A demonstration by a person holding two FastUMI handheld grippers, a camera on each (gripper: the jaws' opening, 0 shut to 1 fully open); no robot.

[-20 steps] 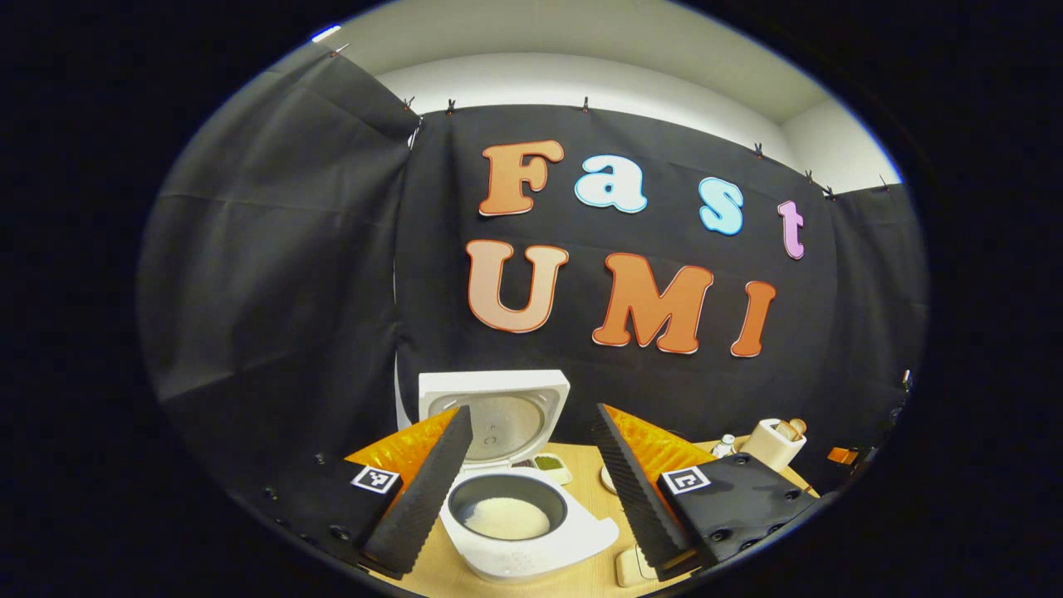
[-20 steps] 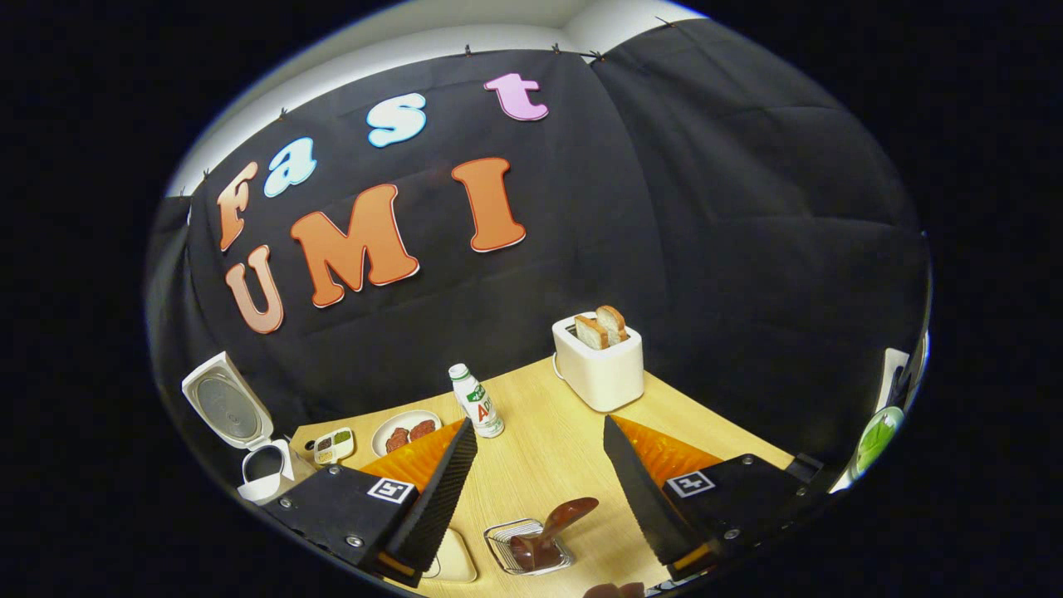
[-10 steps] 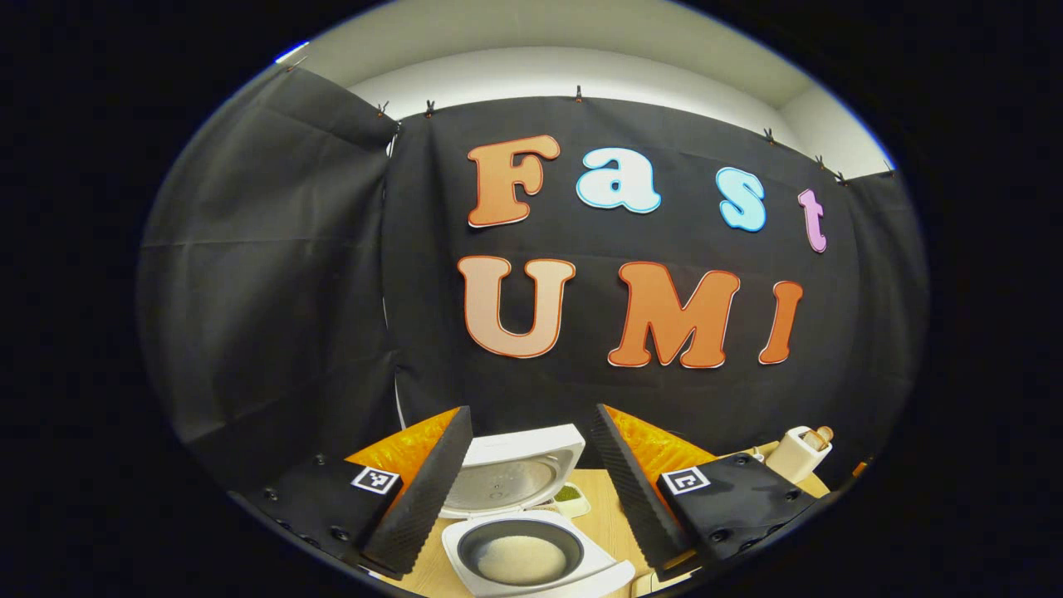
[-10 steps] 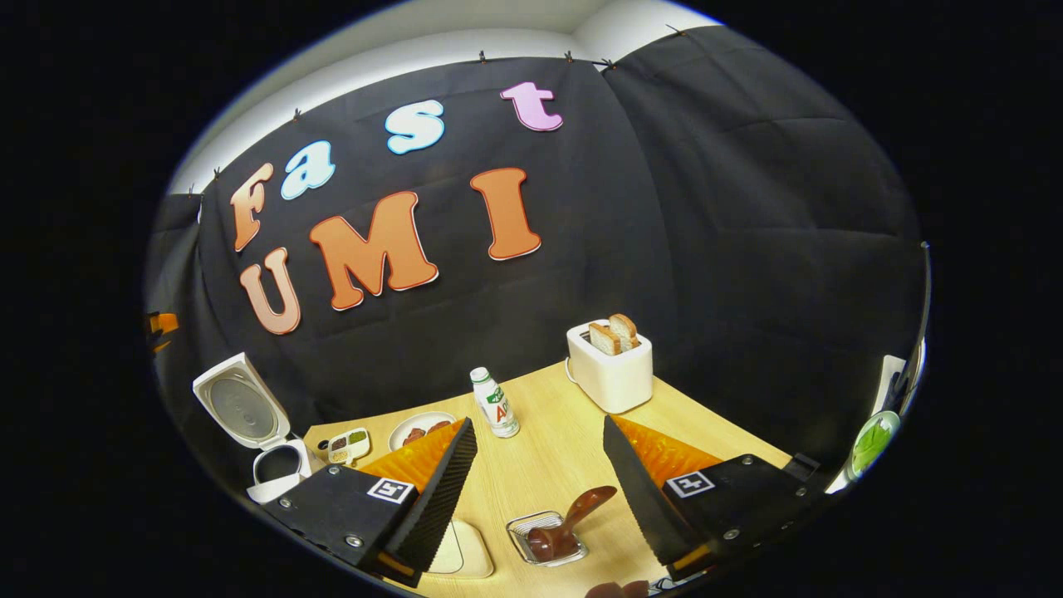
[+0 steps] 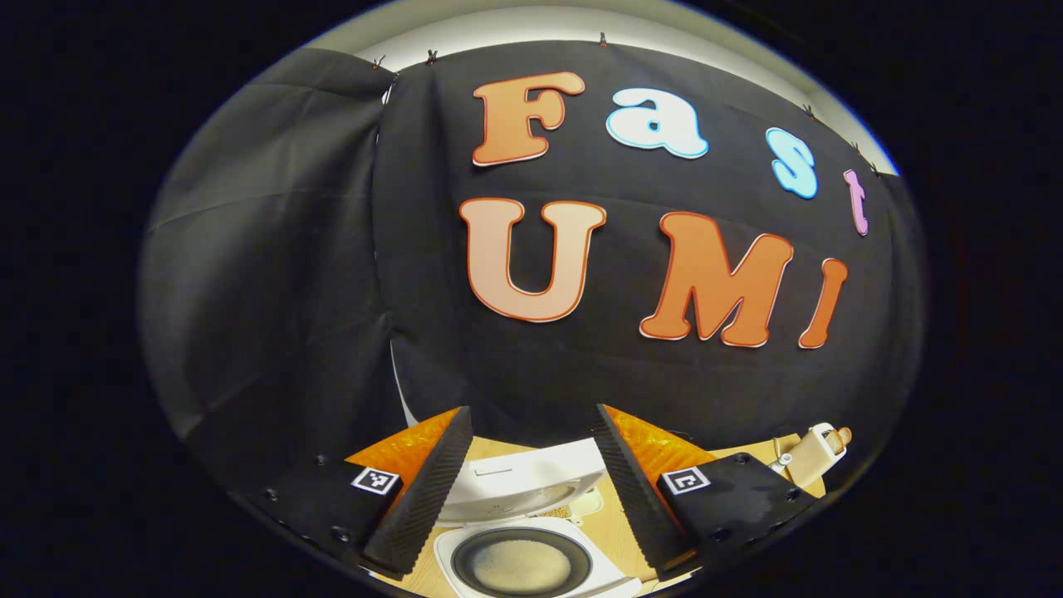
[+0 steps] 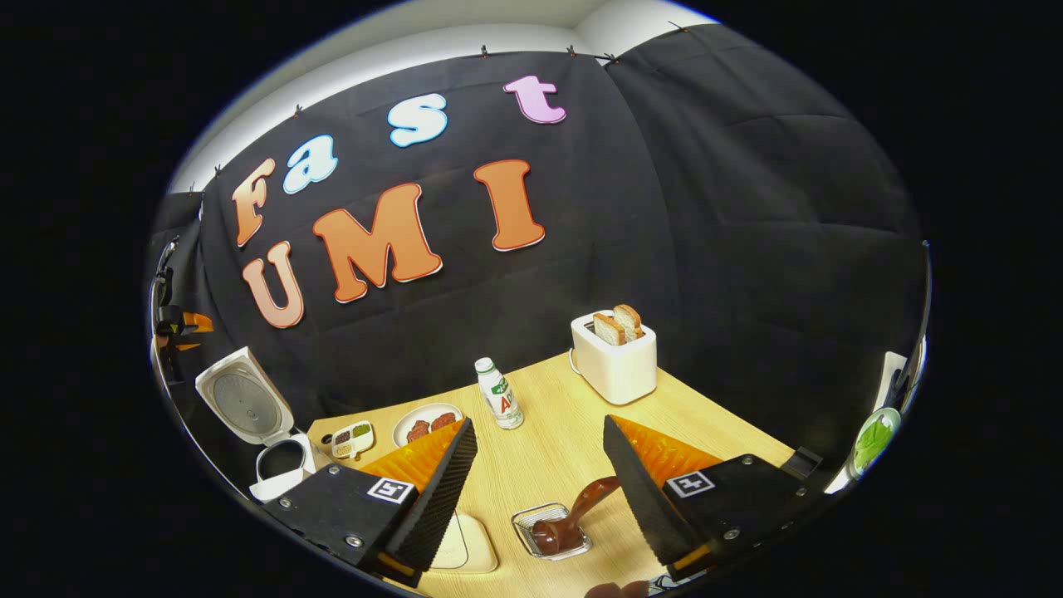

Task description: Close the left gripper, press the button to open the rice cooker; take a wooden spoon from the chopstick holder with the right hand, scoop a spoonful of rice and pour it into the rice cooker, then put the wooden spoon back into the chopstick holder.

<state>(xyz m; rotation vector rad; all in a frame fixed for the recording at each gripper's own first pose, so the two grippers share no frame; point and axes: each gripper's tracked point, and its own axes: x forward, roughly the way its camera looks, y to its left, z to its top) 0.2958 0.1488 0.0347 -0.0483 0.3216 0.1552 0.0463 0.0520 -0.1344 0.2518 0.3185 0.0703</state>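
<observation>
While hanging above the rice cooker [image 5: 595, 558], holds the left gripper [image 5: 531, 411] with its two fingers wide apart and nothing between them. In the left gripper view, looks down past these fingers on the cooker: lid [image 5: 523, 482] raised and leaning back toward the cloth wall, dark inner pot uncovered, a flat layer of white rice [image 5: 519, 571] on its bottom. Stands on the light wooden table [image 5: 616, 531]. Farther to the right, near the table's edge, a pale toaster [image 5: 810, 453].

In the right gripper view, holds the right gripper [image 6: 538, 422] also spread, gripping nothing, above the table. Below and between its fingers, a small wire chopstick holder [image 6: 525, 520] on the table, with the wooden spoon [image 6: 581, 513] inside: bowl end down in the holder, handle tilted up toward the right finger. Cannot tell whether the handle touches that finger or only passes behind it. Just beside the holder, partly hidden by the other finger, a pale flat tray [image 6: 465, 548].

Farther back on the same table: a white bottle [image 6: 498, 404] upright, a toaster with two slices of bread [image 6: 619, 325] standing out of it, a plate [image 6: 428, 413] with reddish food, a small divided dish [image 6: 351, 438]. At the far left, the rice cooker again, lid up, well apart from the spoon.
</observation>
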